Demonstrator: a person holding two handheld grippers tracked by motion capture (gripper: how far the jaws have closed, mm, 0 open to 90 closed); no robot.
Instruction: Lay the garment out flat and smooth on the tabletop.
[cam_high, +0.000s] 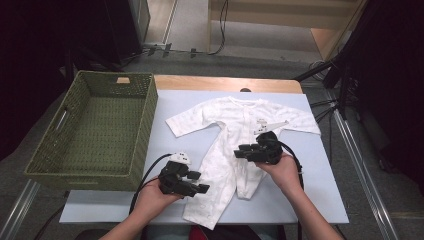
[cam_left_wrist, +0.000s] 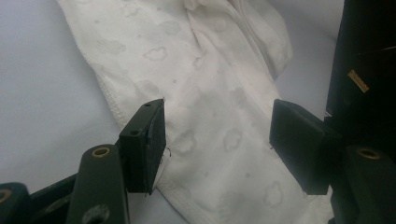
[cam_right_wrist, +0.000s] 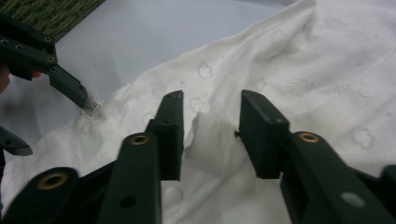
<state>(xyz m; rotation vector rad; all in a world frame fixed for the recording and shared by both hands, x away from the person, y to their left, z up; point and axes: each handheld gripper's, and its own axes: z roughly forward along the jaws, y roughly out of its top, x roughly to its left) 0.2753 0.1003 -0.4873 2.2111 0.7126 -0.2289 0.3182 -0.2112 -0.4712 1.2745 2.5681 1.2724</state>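
A white baby romper (cam_high: 235, 125) with faint cloud prints lies flat on the pale blue table top (cam_high: 310, 190), sleeves spread and legs pointing toward me. My left gripper (cam_high: 198, 181) hovers at the left leg (cam_left_wrist: 210, 107) near its hem. In the left gripper view it (cam_left_wrist: 217, 140) stands open, with the cloth lying under the gap. My right gripper (cam_high: 241, 151) is over the crotch area. Seen from the right gripper view (cam_right_wrist: 210, 130), its pads are apart and a raised ridge of romper fabric (cam_right_wrist: 203, 135) stands between them, not pinched.
A large green woven basket (cam_high: 145, 130) with nothing in it stands at the left of the table, its wall next to the romper's left sleeve. A strip of wooden table edge (cam_high: 225, 82) runs behind the blue top. Cables and stand legs lie on the floor to the right.
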